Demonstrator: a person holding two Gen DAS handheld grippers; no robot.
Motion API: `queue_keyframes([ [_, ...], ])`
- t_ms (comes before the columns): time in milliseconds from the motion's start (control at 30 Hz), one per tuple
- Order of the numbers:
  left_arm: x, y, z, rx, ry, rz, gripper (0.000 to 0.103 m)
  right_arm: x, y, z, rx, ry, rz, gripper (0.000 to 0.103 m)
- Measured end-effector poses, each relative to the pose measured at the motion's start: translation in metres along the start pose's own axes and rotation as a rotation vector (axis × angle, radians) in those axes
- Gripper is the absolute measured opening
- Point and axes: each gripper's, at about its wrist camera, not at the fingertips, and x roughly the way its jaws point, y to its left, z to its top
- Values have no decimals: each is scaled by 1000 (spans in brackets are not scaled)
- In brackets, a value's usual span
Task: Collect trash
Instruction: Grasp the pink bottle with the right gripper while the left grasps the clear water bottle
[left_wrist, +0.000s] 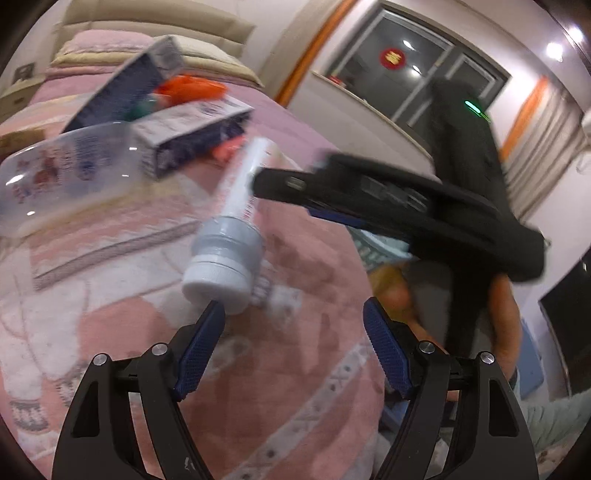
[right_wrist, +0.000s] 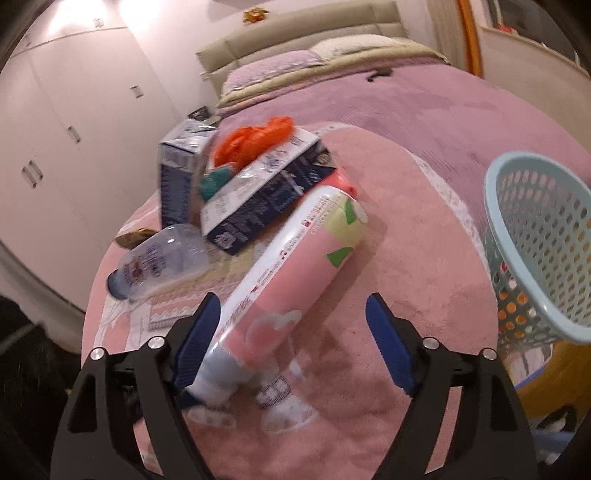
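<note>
The right gripper (right_wrist: 291, 332) is standing wide open, holding nothing. The pink tube (right_wrist: 295, 266) is lying on the blanket (right_wrist: 406, 258), cap end between the open jaws, against the left finger, its length running ahead and rightward. The left gripper (left_wrist: 293, 332) is also gaping wide, farther off. The basket (right_wrist: 535, 236) is sitting to the right.

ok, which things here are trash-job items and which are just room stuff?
Job:
spray can
clear bottle
two cartons
orange bag
basket

Lying about:
pillows
blanket
wardrobe
window
</note>
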Motion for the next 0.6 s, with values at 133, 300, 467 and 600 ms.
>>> queue_keyframes([
  [133, -17, 2, -6, 42, -27, 50, 75, 16, -13, 5, 87, 40, 58, 78],
  [300, -72, 37, 20, 38, -159, 297, 76, 28, -5, 8, 112, 74, 81, 78],
  [467, -78, 65, 59, 82, -146, 436, 81, 38, 22, 2, 37, 72, 49, 66],
  [600, -55, 81, 76, 126, -72, 487, 81, 29, 28, -4, -21, 80, 47, 57],
])
